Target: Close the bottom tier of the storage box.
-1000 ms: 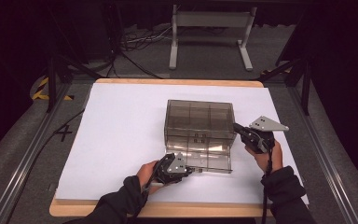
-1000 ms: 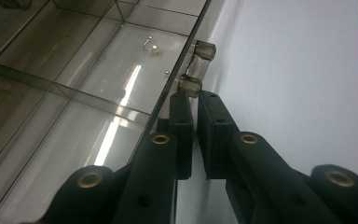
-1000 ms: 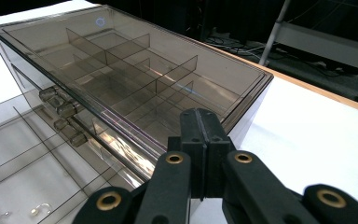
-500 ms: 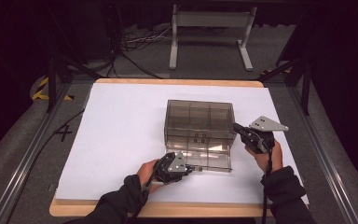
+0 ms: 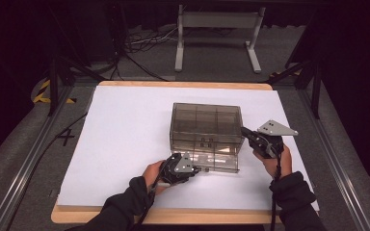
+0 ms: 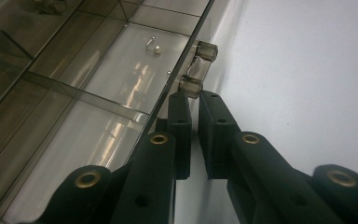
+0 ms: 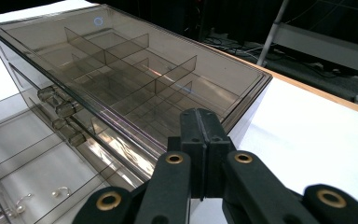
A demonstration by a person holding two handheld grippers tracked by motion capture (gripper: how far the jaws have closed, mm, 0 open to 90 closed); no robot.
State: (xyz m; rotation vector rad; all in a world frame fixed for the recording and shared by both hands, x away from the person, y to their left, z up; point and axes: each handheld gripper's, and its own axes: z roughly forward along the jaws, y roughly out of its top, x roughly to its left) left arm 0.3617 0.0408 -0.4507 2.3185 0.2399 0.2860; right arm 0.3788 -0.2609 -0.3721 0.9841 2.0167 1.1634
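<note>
**Drawer handle in the jaws at centre frame**

The smoky drawer box sits mid-frame on the white table, bottom drawer out. The left gripper pinches its handle. The right gripper, jaws together, presses the box's right corner.

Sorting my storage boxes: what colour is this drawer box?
Smoky, see-through grey drawer box; clearest in the right gripper view.

The left tongs are held low at five o'clock, jaws nearly closed with a narrow gap. The right tongs are held at three o'clock, jaws pressed fully together.
</note>
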